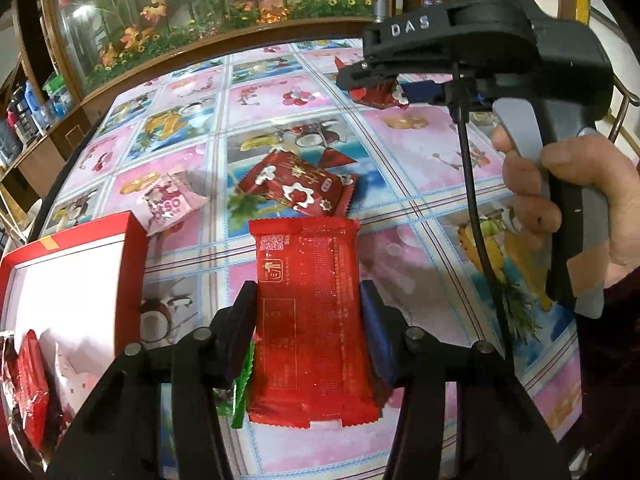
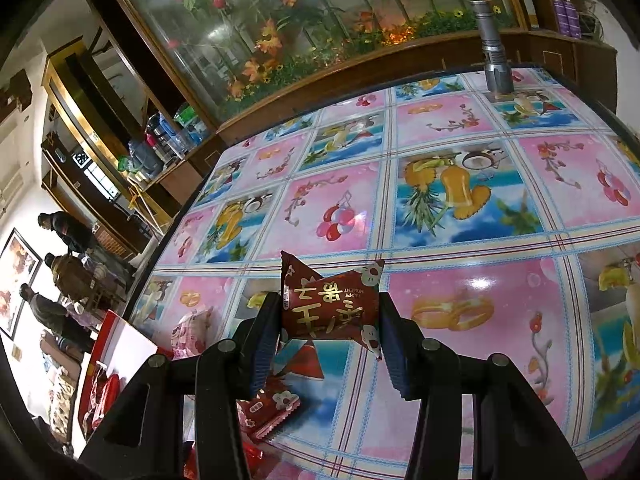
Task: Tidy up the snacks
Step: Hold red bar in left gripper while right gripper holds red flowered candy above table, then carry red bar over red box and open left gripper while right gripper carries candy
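The bench [image 1: 420, 152] is covered with a glossy cloth of pink and blue squares printed with fruit and flowers, and it reflects the ceiling lights. Along its far edge runs a wood-framed glass cabinet [image 2: 280, 28] filled with artificial flowers and bamboo stems; a silver torch [image 2: 493, 48] stands upright on the bench near that edge. To the far left are wooden shelves with bottles [image 2: 160, 140], and in the right wrist view some people stand in the room beyond the bench's left side. A red box [image 1: 72, 264] with a white inside sits at the near left of the bench; several wrapped snacks lie in its near end, among them a red packet [image 1: 34, 384], though the rest are too cut off to name. Just beyond the box's far corner lies a pink snack packet [image 1: 172, 202], and to its right a red flower-printed packet [image 1: 300, 186]. The left tongs [image 1: 308, 320] are clamped on a long red snack bar [image 1: 308, 304], printed back upward, held over the bench just right of the box, with a green wrapper [image 1: 242, 392] partly under it. The right tongs [image 2: 330, 320], held by a hand [image 1: 568, 200], are clamped on a small dark red pillow snack [image 2: 330, 306] with gold characters, lifted above the middle of the bench.
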The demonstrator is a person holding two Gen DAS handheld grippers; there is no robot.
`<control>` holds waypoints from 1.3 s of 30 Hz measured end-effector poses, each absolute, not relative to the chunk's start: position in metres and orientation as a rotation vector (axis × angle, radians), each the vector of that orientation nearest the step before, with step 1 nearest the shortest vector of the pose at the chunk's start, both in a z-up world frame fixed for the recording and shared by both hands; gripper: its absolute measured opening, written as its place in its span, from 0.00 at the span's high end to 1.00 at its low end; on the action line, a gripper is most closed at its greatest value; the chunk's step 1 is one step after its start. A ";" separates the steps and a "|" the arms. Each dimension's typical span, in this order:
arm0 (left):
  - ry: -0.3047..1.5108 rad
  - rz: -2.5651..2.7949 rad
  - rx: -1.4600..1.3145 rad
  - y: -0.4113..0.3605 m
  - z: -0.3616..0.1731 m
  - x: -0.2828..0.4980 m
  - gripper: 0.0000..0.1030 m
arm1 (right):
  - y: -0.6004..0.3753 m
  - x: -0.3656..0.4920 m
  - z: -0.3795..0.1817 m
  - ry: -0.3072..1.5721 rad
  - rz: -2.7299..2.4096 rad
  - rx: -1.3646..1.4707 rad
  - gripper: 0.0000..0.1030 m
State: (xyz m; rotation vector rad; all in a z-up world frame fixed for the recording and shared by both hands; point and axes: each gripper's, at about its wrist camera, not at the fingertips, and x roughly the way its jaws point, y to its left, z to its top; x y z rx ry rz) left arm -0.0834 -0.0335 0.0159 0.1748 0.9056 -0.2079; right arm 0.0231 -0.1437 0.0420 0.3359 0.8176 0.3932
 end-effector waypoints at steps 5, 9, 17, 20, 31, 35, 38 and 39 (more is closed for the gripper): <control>0.880 -0.193 0.151 -0.025 0.026 -0.089 0.53 | -0.139 0.021 0.044 0.808 0.407 0.323 0.53; 0.850 -0.171 0.139 -0.015 0.037 -0.094 0.53 | -0.133 0.018 0.047 0.792 0.427 0.308 0.53; 0.798 -0.113 0.103 0.015 0.055 -0.103 0.53 | -0.112 0.006 0.052 0.756 0.484 0.247 0.53; 0.774 -0.092 0.101 0.025 0.062 -0.110 0.53 | -0.103 0.001 0.054 0.743 0.518 0.234 0.53; 0.703 -0.004 0.059 0.072 0.080 -0.127 0.68 | -0.056 -0.030 0.062 0.680 0.689 0.208 0.54; 0.719 0.018 0.027 0.087 0.076 -0.129 0.68 | -0.035 -0.042 0.063 0.678 0.739 0.200 0.54; 0.758 -0.011 0.005 0.088 0.072 -0.128 0.68 | -0.033 -0.048 0.070 0.647 0.760 0.216 0.54; 0.766 -0.024 0.013 0.081 0.070 -0.128 0.68 | -0.037 -0.047 0.072 0.630 0.751 0.224 0.54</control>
